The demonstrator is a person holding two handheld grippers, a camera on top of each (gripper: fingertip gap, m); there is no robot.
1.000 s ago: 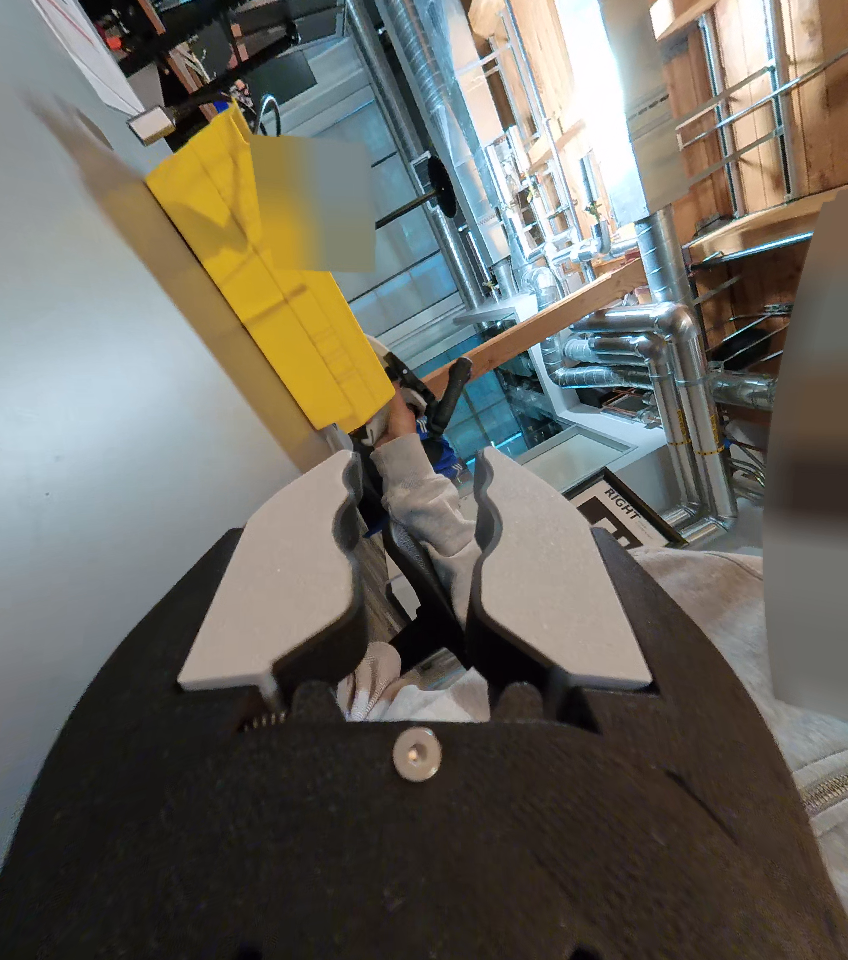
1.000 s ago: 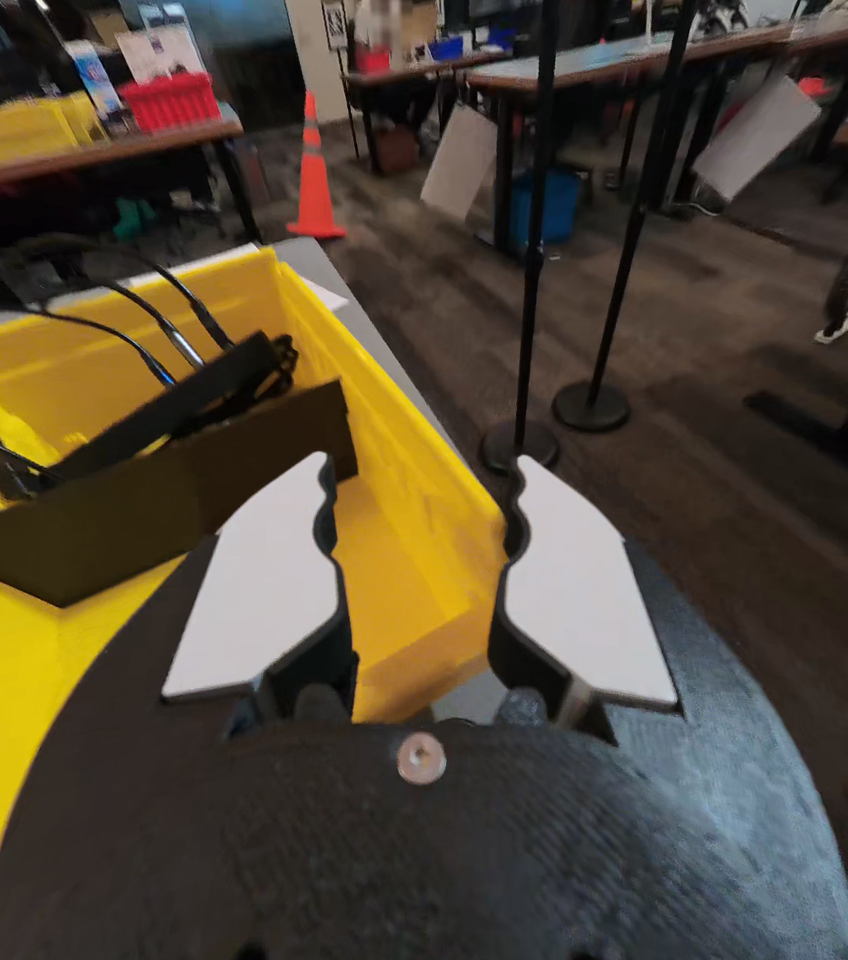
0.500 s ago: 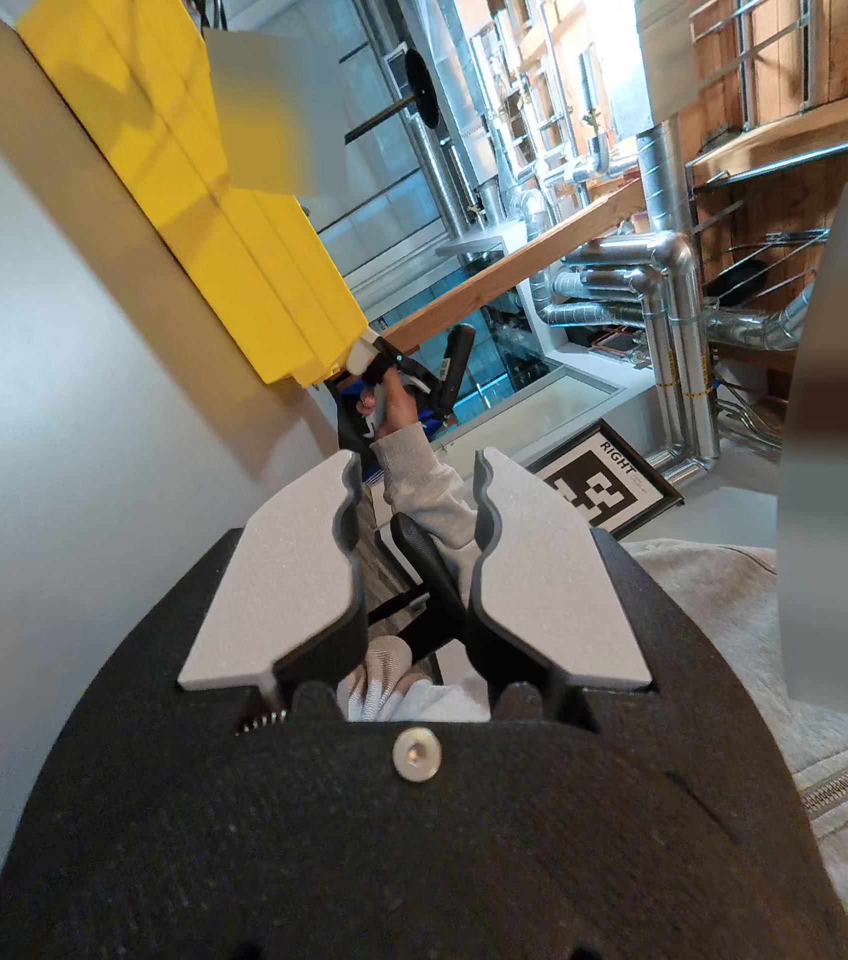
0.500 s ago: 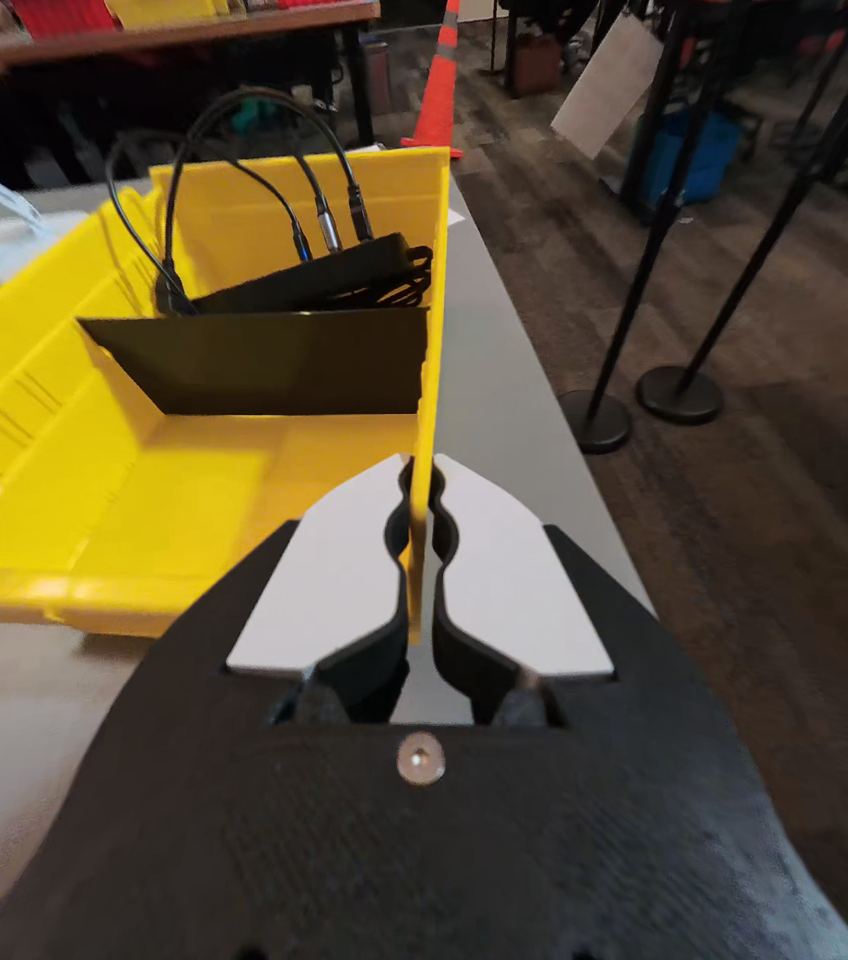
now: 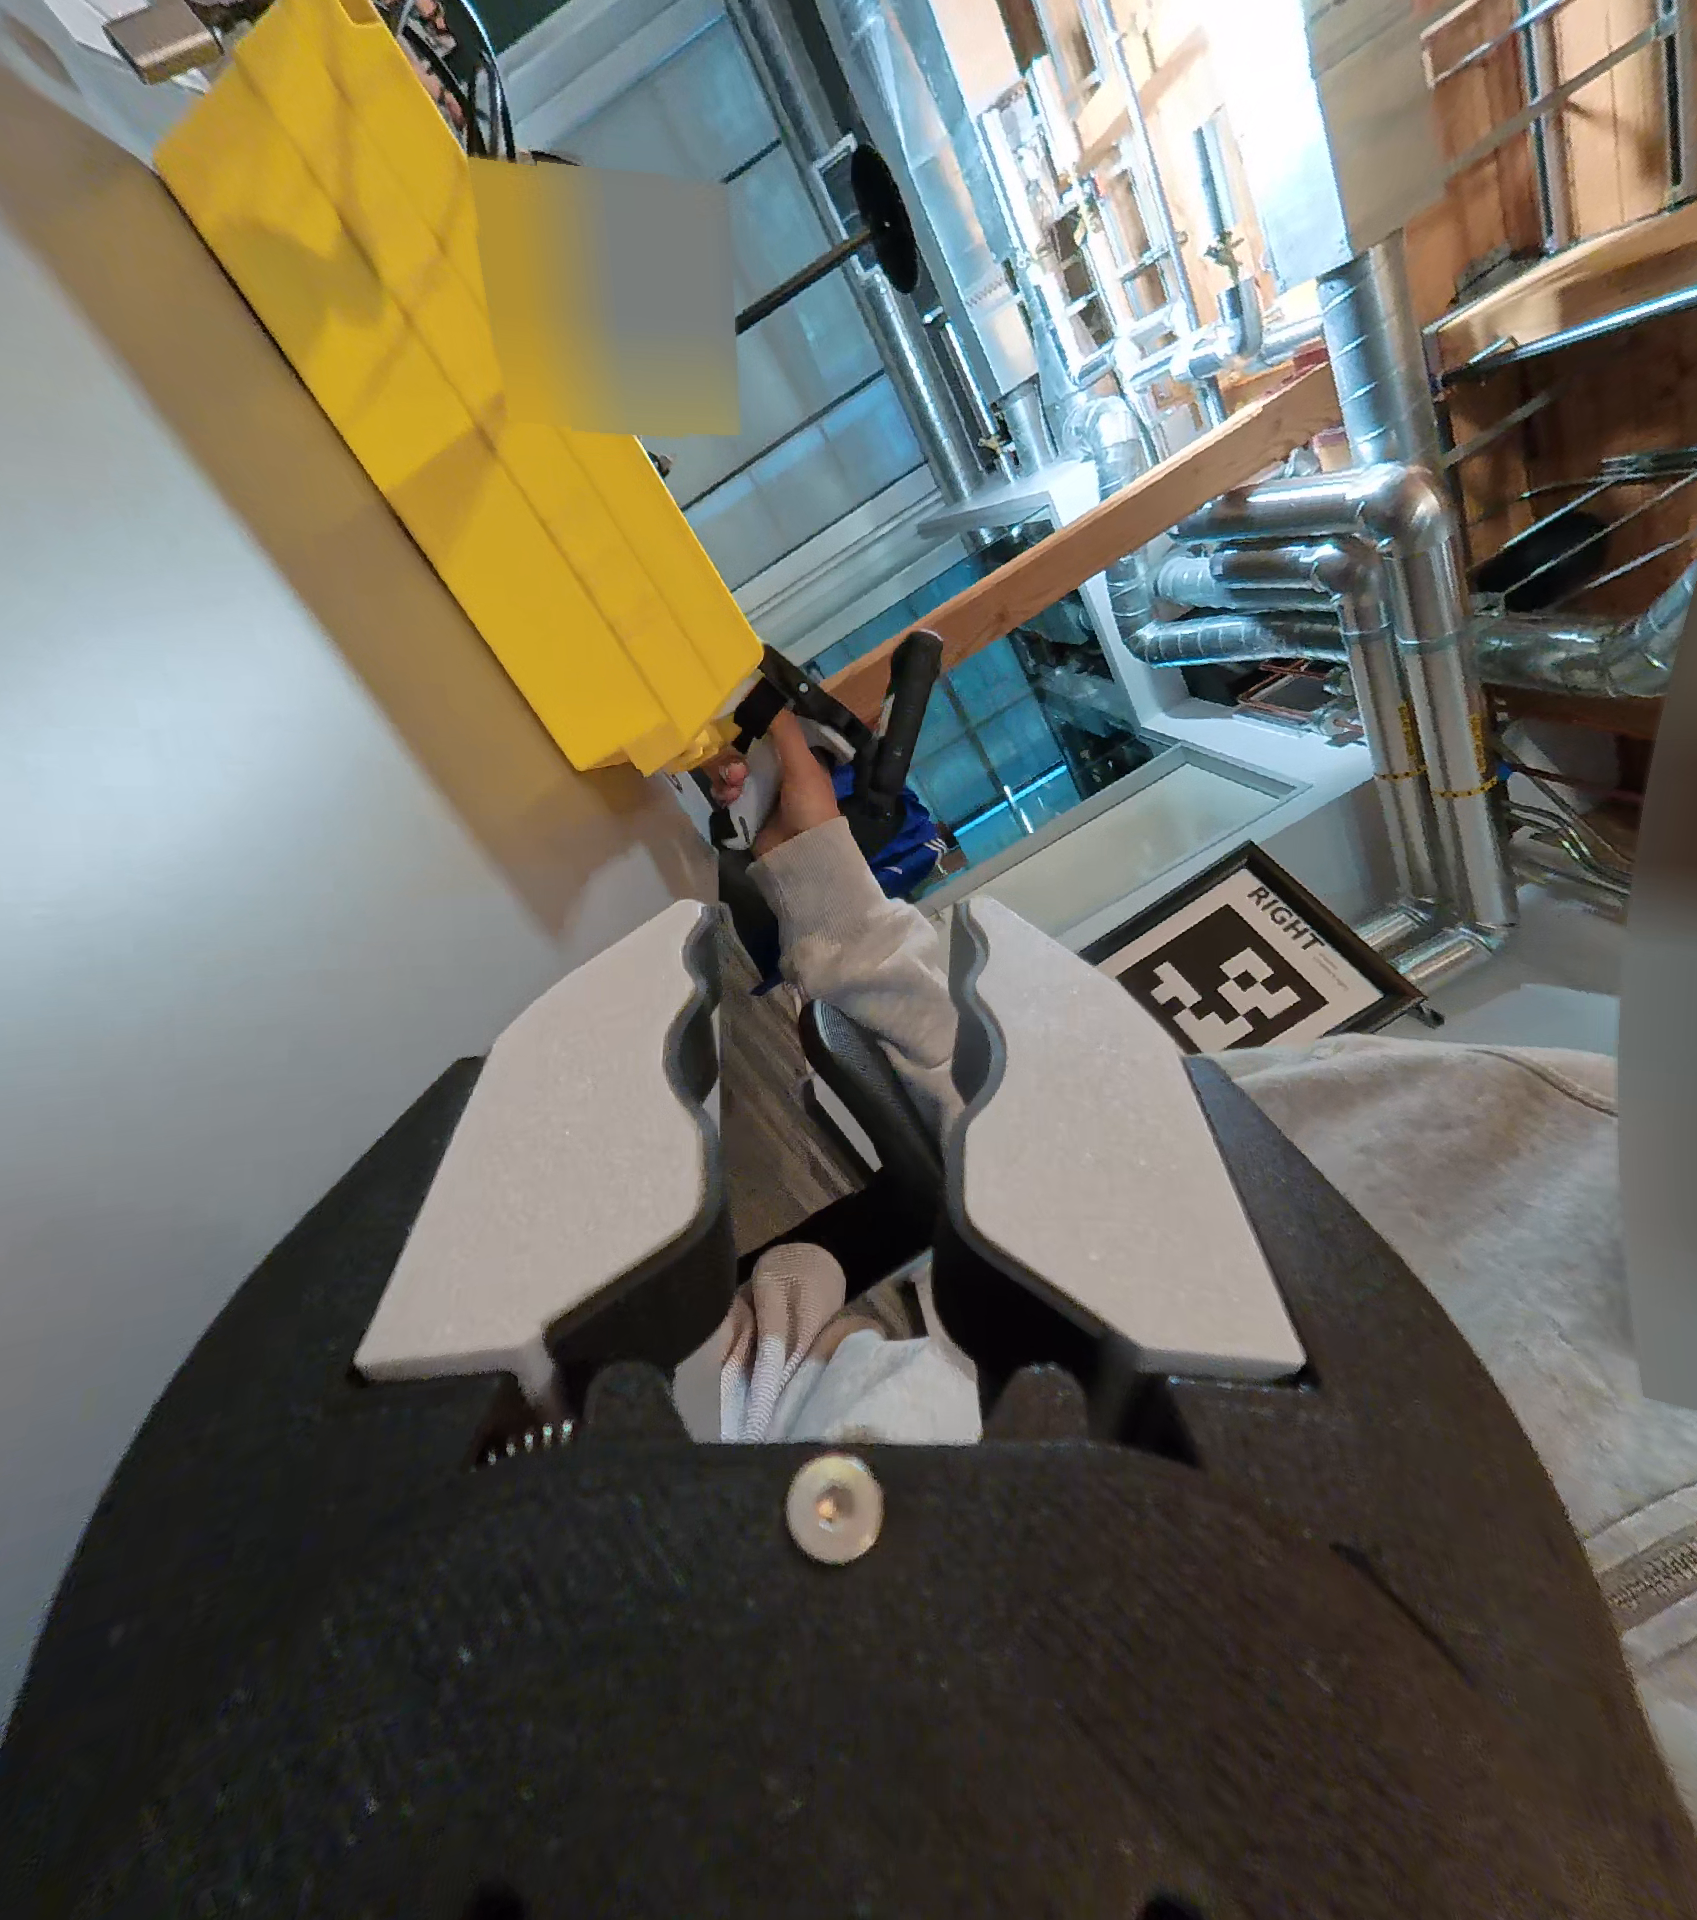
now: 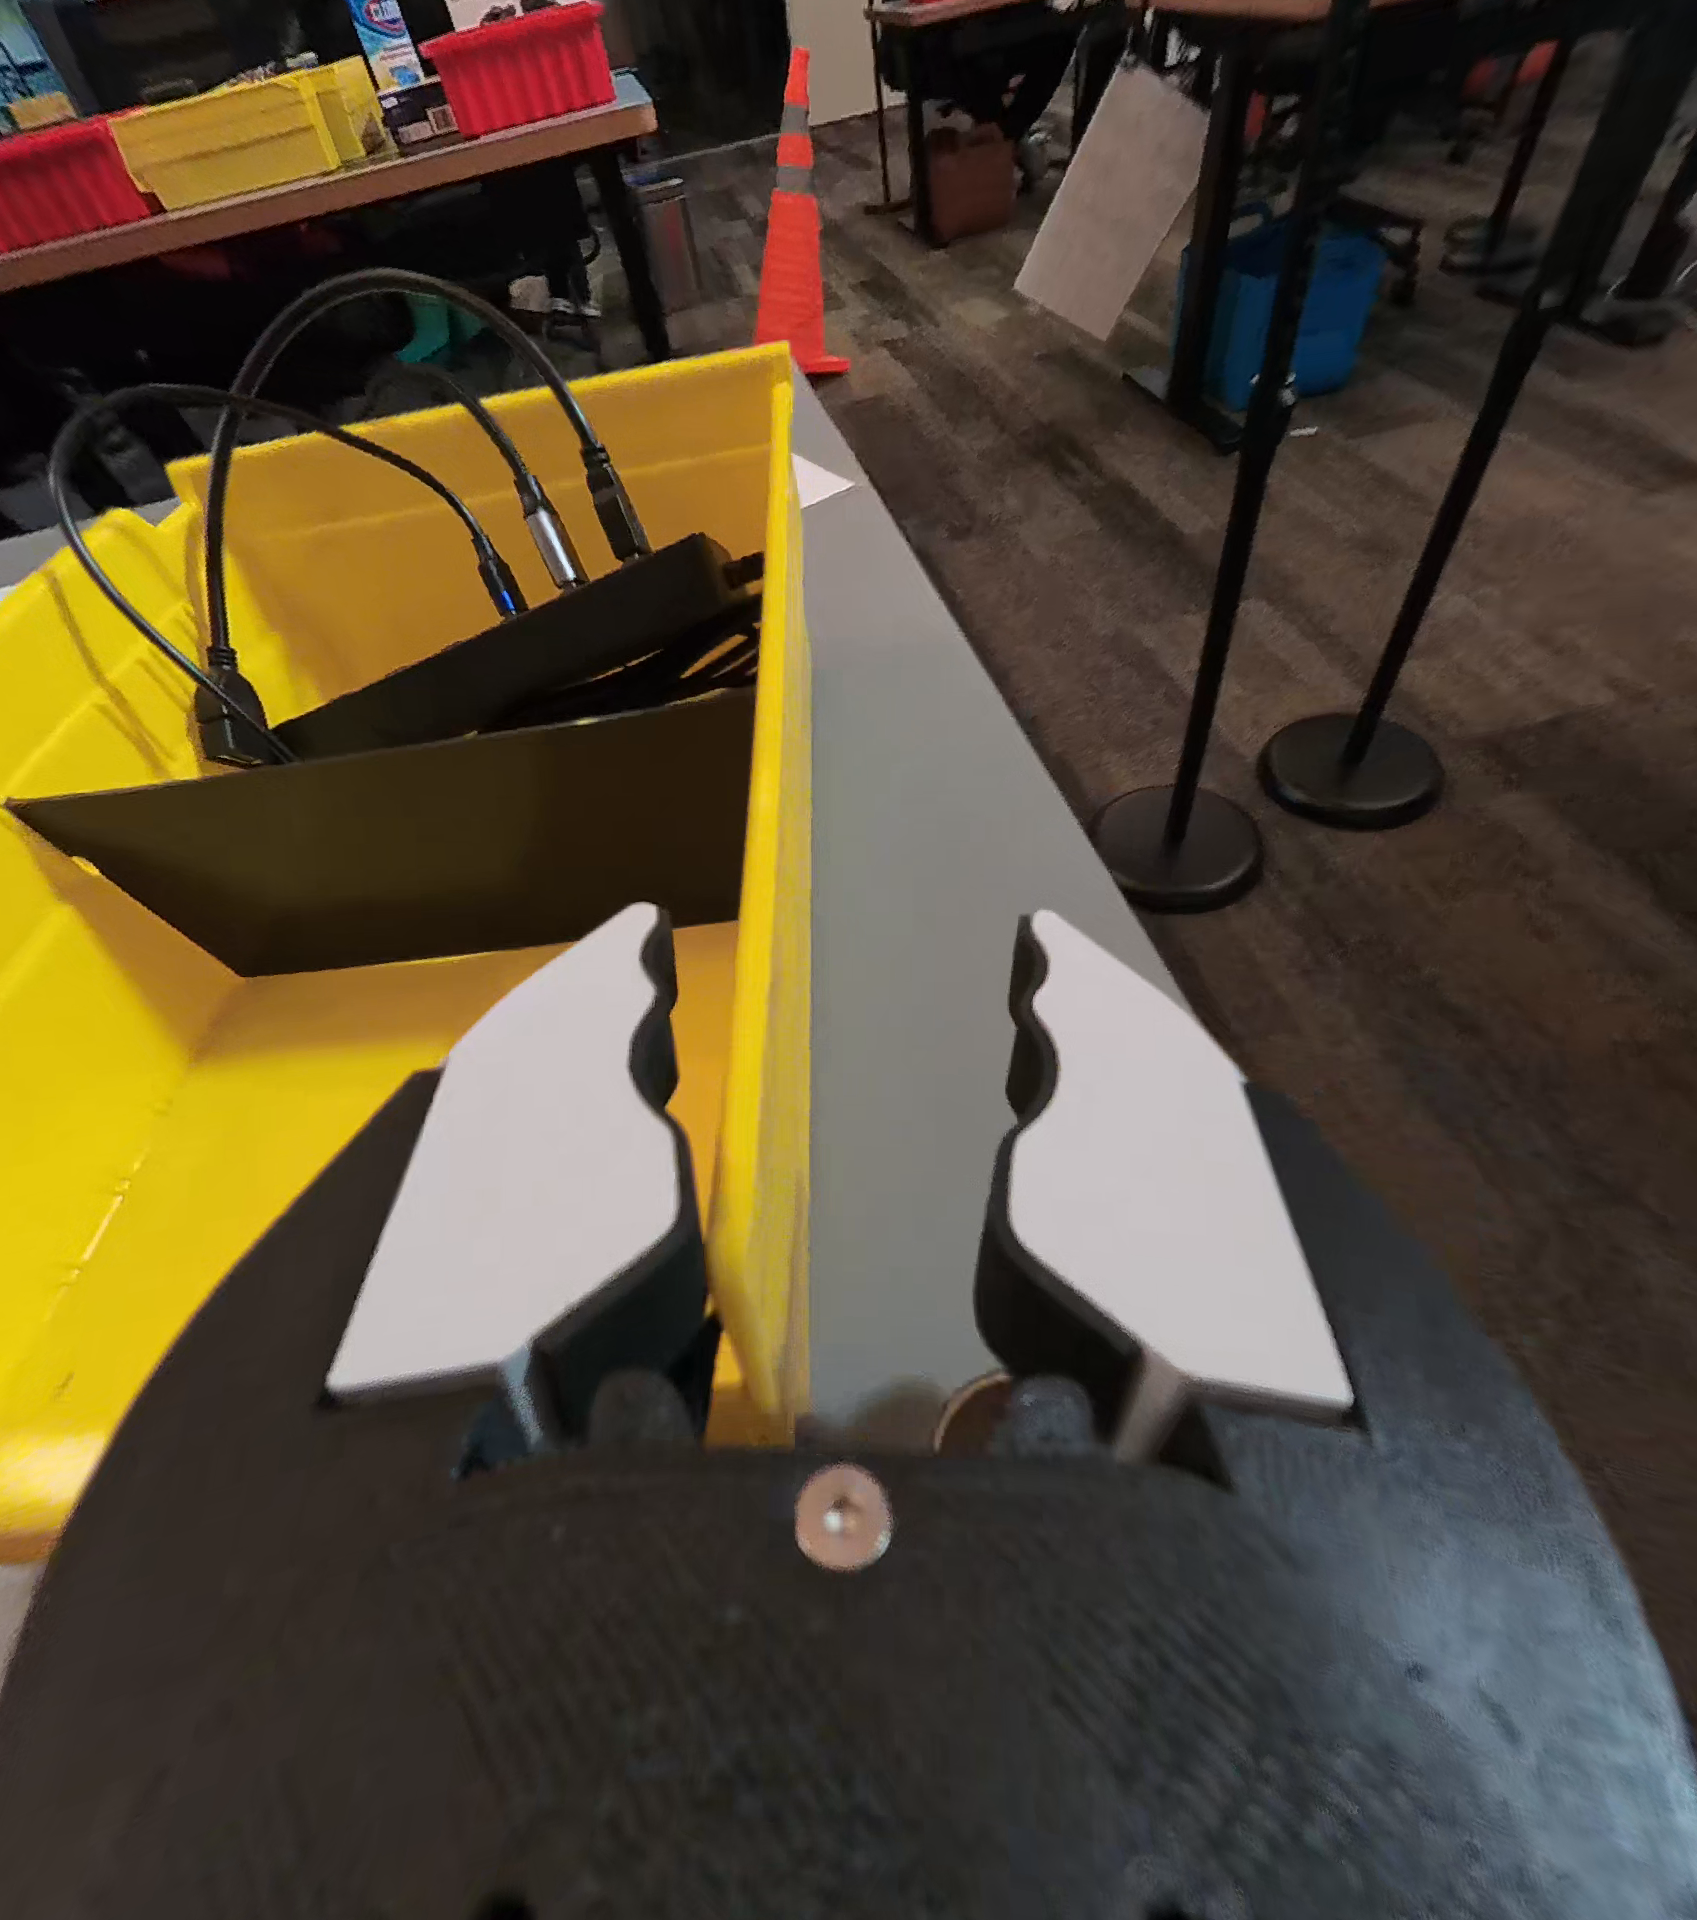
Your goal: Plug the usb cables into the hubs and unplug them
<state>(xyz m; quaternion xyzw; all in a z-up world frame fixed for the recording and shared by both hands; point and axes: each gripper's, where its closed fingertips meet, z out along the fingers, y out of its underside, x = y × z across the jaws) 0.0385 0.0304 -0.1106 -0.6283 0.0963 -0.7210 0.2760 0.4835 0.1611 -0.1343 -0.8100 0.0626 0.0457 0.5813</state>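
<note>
A yellow bin [image 6: 96, 1091] stands on a grey table [image 6: 906, 831]. A black divider [image 6: 408, 831] crosses it. Behind the divider a black hub [image 6: 511, 665] leans with several black USB cables [image 6: 615, 509] plugged into it. My right gripper [image 6: 844, 920] is open and straddles the bin's right wall [image 6: 771, 935], its left finger close against the wall. My left gripper [image 5: 833, 909] is open and empty, held off the table's near side and aimed at the person's sleeve [image 5: 844, 935]. The bin [image 5: 470, 436] and the right gripper [image 5: 782, 717] at its corner show farther off in the left wrist view.
The table edge runs just right of the bin, with two black stanchion bases [image 6: 1176, 842] on the floor beyond. An orange cone [image 6: 797, 229] and a far table with red and yellow bins [image 6: 220, 135] stand behind. A framed black-and-white marker [image 5: 1239, 977] lies by the person.
The right gripper was open a second ago, shut on the bin's right wall half a second ago, and has now opened again around it. The left gripper stays open.
</note>
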